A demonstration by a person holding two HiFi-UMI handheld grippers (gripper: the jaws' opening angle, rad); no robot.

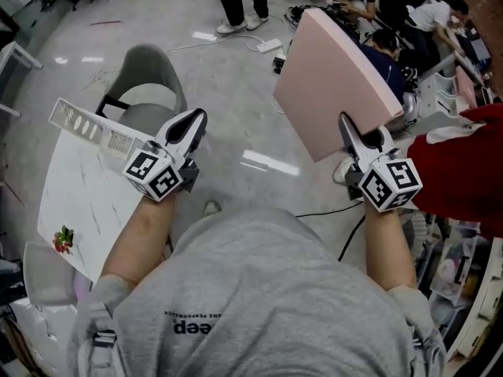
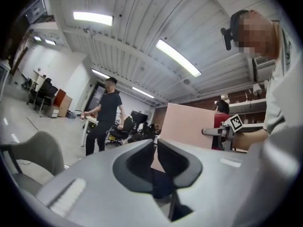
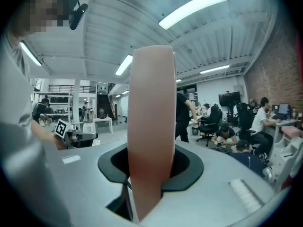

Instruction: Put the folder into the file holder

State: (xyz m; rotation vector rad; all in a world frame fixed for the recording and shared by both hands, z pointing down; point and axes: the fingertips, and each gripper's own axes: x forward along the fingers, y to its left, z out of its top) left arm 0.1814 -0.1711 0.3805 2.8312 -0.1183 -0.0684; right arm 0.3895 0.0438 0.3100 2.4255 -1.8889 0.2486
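Observation:
My right gripper (image 1: 346, 126) is shut on the lower edge of a thick pink folder (image 1: 338, 73) and holds it up in the air at the right, tilted over the floor. In the right gripper view the folder (image 3: 151, 117) stands edge-on between the pads (image 3: 187, 164), filling the middle. My left gripper (image 1: 196, 119) hovers over the table's right edge, jaws together with nothing in them; its own view shows the closed tips (image 2: 155, 143). The white slotted file holder (image 1: 90, 126) lies at the far end of the white table (image 1: 86, 203), just left of the left gripper.
A grey chair (image 1: 149, 81) stands behind the table. A small red item (image 1: 63, 240) lies at the table's near left. A person in a red sleeve (image 1: 464, 171) is close on the right; others sit and stand further back (image 1: 240, 2). Cables run across the floor.

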